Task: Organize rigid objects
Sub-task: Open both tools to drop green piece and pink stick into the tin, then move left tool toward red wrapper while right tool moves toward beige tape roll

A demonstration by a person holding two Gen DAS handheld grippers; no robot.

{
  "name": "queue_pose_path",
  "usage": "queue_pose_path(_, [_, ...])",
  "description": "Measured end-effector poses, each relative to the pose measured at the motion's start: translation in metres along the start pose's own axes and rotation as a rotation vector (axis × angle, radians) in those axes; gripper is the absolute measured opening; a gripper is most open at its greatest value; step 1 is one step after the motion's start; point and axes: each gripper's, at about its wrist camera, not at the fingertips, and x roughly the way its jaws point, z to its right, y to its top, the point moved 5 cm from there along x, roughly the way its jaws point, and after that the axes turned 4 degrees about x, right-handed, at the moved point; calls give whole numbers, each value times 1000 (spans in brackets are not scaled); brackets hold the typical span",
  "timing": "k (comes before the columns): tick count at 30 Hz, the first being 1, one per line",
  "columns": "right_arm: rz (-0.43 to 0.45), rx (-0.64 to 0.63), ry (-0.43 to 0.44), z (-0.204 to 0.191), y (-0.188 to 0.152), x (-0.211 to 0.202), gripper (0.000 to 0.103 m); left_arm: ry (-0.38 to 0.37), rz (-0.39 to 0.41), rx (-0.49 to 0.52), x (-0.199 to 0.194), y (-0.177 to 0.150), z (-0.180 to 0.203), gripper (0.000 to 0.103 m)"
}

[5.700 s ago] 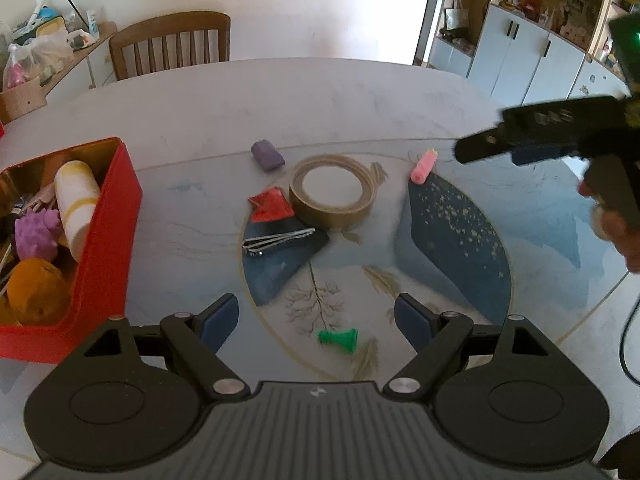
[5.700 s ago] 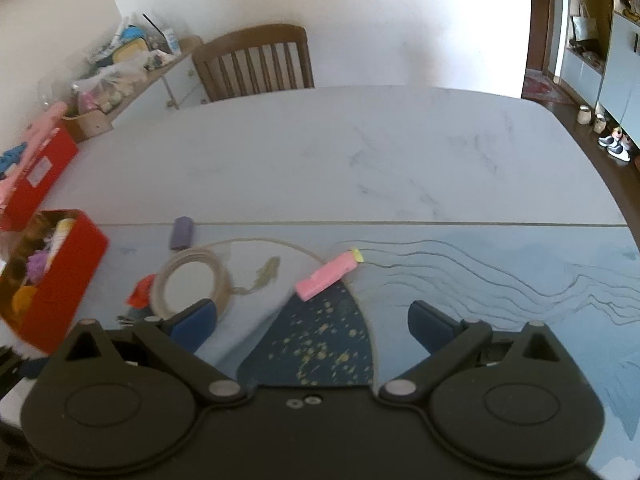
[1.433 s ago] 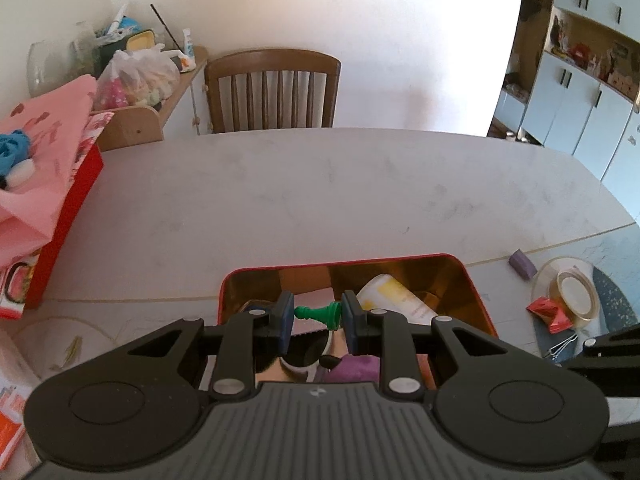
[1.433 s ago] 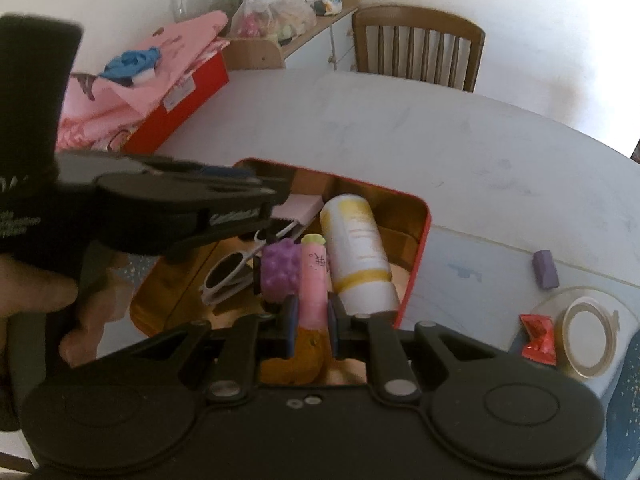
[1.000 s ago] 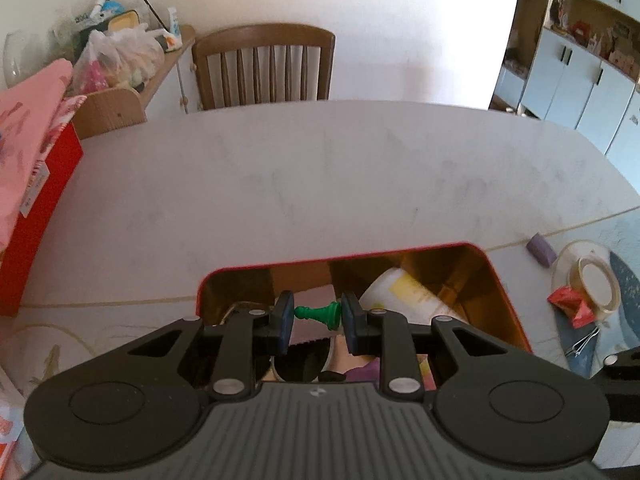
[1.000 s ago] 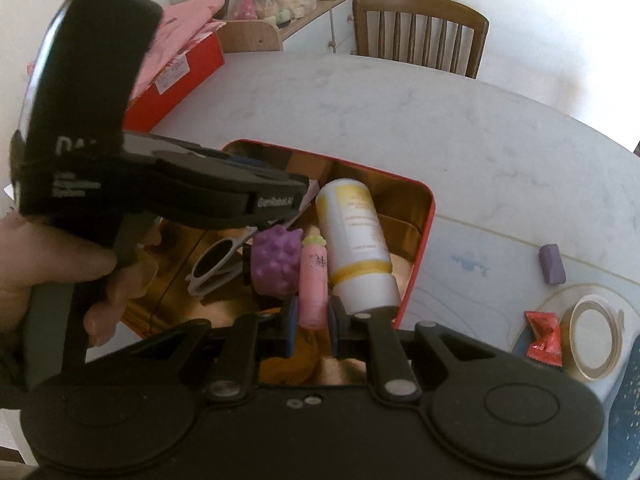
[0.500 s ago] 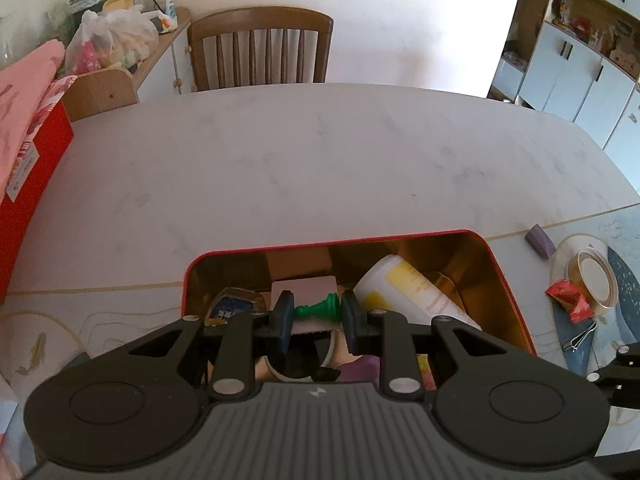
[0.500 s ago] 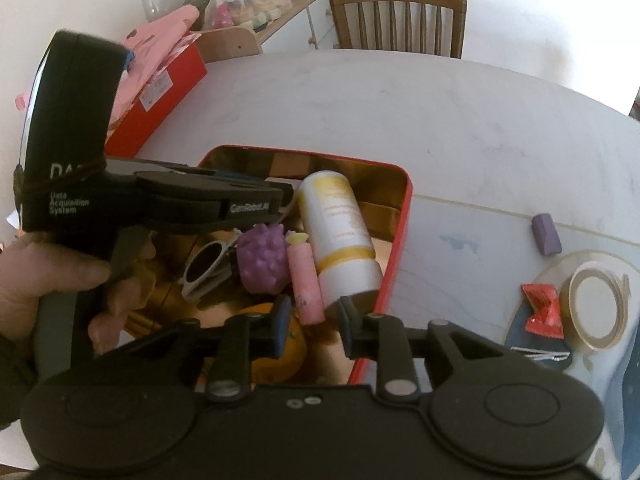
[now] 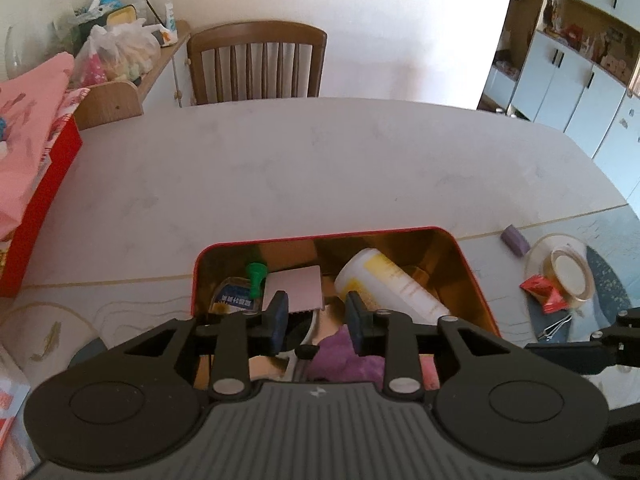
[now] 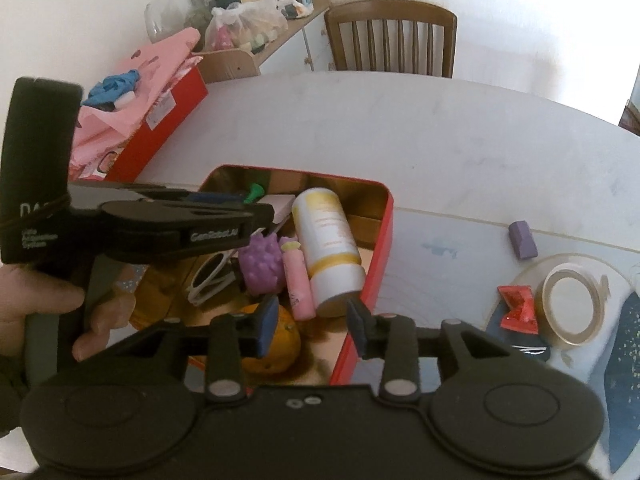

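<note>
Both grippers, left gripper [image 9: 316, 320] and right gripper [image 10: 310, 326], hang part-open and empty over the red tin [image 10: 382, 256]; green pawn [image 9: 255, 274] and pink tube [image 10: 297, 280] lie inside. Careless lifting risks snagging the tin's rim, dragging it across the table [image 9: 320, 160].

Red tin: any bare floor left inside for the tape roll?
Bare gold floor shows along the red tin's right wall, beside the white bottle. Left of the bottle it is crowded: purple ball, pink tube, sunglasses, orange.
</note>
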Motion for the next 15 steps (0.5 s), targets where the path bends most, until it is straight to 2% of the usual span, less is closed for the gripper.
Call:
queue_pose_path(2, [11,1,5,1,0,-6,39,0,9,-1,-7,-1,1,36])
queue_pose_path(5, [25,-11,4,0,-2,-15,39,5,32,-8,-19,-3,2,54])
queue_pose_path(9, [43,-30,0,-1,-6,-27,40,5,54,-6,-34,-6,8,55])
queue_pose_path(11, [53,-34,1,-1,-7,-34,46,3,58,-7,-40,-7,11,55])
queue_pose_path(15, [74,-34,-1,3,-12,-49,51,-12,66,-10,-54,-11,18,56])
